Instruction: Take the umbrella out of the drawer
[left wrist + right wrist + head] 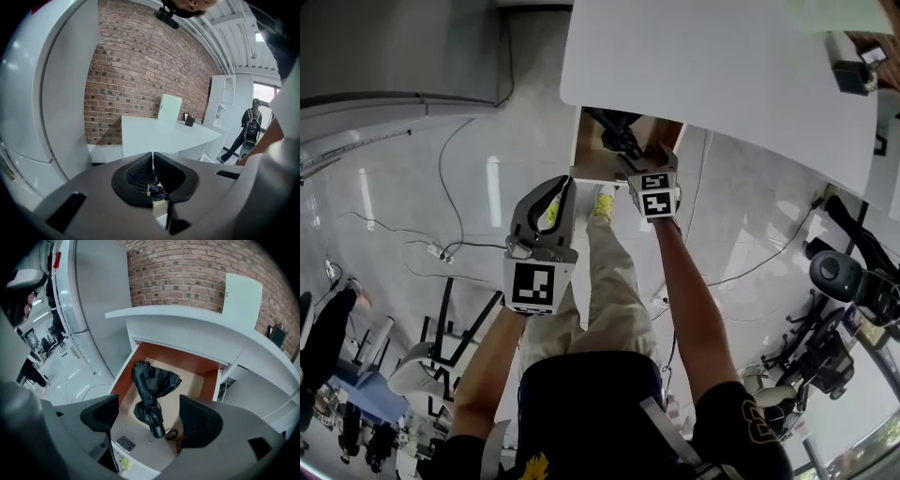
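A folded black umbrella (151,390) lies lengthwise in the open wooden drawer (125,376), handle and wrist loop toward the front. In the head view the umbrella (617,133) shows inside the drawer (584,155) under the white table. My right gripper (149,405) is open just above the umbrella's handle end, one finger on each side and neither touching it; the head view shows the right gripper (643,159) over the drawer's front right. My left gripper (566,187) hangs by the drawer's front left corner, its jaws (153,161) shut with nothing held.
The white tabletop (722,75) overhangs the drawer's back. A small metal plate (125,443) lies on the drawer floor near the front. A tall grey cabinet (93,296) stands to the left. Cables (450,248) run over the glossy floor, and chairs (834,281) stand to the right.
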Available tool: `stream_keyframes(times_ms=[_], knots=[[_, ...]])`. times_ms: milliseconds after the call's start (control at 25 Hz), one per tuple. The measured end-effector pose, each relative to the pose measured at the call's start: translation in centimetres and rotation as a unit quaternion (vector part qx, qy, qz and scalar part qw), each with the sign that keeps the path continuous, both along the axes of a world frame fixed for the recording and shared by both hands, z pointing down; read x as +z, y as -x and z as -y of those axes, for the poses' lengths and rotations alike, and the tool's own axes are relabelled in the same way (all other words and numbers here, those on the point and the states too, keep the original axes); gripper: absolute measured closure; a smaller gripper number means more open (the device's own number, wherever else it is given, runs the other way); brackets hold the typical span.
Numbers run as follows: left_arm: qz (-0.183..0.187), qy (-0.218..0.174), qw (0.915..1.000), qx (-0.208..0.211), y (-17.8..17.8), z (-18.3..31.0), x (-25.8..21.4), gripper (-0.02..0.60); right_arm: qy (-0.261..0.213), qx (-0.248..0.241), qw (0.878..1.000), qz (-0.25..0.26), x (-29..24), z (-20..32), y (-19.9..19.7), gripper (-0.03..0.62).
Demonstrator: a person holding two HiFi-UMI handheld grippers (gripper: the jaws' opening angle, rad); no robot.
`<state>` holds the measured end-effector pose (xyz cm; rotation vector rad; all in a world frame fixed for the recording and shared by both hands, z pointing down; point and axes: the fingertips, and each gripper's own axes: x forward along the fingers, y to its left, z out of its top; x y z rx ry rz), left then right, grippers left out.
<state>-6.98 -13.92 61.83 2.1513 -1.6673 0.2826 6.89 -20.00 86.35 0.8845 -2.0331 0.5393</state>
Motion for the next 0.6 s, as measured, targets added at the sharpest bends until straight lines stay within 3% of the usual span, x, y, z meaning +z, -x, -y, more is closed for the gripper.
stream_keyframes(times_ms=[520,600], knots=[[-0.014,0.055,0.9981,-0.022,-0.5,-0.5,7.0,0.558,0.021,-0.005,1.000,-0.004,9.6,1.7,0.5,0.198],[-0.015,0.062,0.9976,-0.027,-0.6,-0.8,7.3,0.558,0.019,-0.012,1.000,-0.008,10.3,1.6,0.5,0.234]])
